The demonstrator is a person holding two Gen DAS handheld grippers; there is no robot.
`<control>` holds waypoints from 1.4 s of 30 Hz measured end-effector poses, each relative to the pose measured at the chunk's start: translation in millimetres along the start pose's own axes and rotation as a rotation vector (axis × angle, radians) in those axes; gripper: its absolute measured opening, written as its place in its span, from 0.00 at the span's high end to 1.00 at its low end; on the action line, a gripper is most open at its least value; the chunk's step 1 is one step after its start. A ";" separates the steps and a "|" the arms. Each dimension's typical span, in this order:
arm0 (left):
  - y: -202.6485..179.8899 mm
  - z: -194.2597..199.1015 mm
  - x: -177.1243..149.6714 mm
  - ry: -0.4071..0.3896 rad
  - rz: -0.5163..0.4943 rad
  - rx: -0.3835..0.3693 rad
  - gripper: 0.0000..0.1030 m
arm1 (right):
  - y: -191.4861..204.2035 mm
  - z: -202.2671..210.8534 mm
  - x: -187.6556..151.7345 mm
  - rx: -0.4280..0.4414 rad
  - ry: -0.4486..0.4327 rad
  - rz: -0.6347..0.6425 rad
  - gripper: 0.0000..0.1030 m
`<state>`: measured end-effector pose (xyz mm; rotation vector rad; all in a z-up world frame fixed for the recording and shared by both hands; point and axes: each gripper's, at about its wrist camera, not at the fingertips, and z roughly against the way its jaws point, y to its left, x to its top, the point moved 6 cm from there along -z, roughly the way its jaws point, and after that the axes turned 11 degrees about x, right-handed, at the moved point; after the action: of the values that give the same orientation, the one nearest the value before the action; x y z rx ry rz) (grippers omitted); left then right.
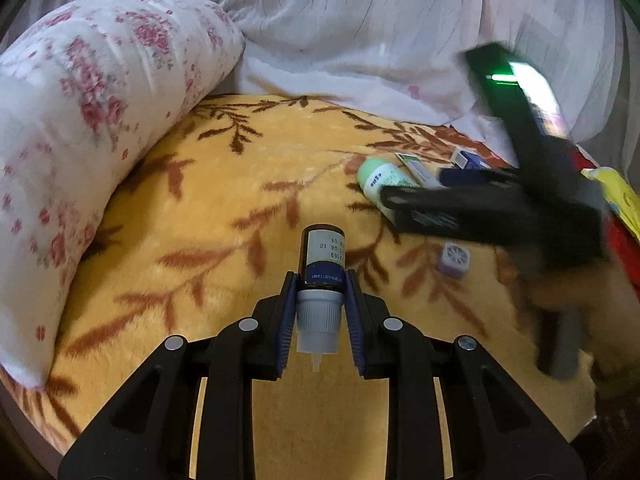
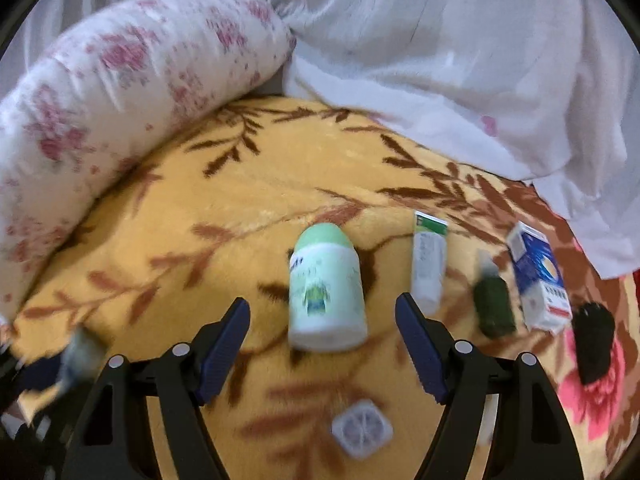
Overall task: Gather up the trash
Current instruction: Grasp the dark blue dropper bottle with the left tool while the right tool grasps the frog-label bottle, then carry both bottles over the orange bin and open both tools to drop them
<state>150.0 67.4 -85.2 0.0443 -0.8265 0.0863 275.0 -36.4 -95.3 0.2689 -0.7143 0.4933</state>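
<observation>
My left gripper (image 1: 320,280) is shut on a small dark bottle (image 1: 322,258) with a white cap, held above the yellow leaf-patterned blanket (image 1: 240,208). My right gripper (image 2: 322,312) is open, its fingers on either side of a green-and-white bottle (image 2: 326,292) lying on the blanket (image 2: 240,200); I cannot tell whether they touch it. In the left wrist view the right gripper (image 1: 404,200) is a blurred black shape over that bottle (image 1: 380,178). A small clear square lid (image 2: 361,428) lies below the right gripper.
To the right lie a white tube (image 2: 429,264), a dark green bottle (image 2: 493,304), a blue-and-white box (image 2: 540,280) and a black object (image 2: 594,344). A floral pillow (image 1: 92,120) borders the left. White bedding (image 2: 460,60) is piled at the back.
</observation>
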 end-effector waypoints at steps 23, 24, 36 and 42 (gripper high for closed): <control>-31.6 78.3 -57.2 0.019 -0.059 -0.137 0.77 | 36.3 101.6 -68.6 0.064 -0.003 0.014 0.54; -33.8 84.3 -64.5 0.029 -0.068 -0.150 0.77 | 43.1 121.8 -85.7 0.078 -0.011 0.022 0.54; -64.6 133.4 -178.0 0.216 -0.244 -0.266 0.77 | 89.4 197.9 -273.5 0.260 0.149 -0.081 0.54; -76.7 147.1 -212.0 0.257 -0.312 -0.277 0.77 | 101.9 187.9 -327.2 0.297 0.242 -0.138 0.54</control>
<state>-93.5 -32.3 -142.1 -0.0977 -0.5608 -0.3115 -94.7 -135.0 -174.6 0.5242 -0.3824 0.4898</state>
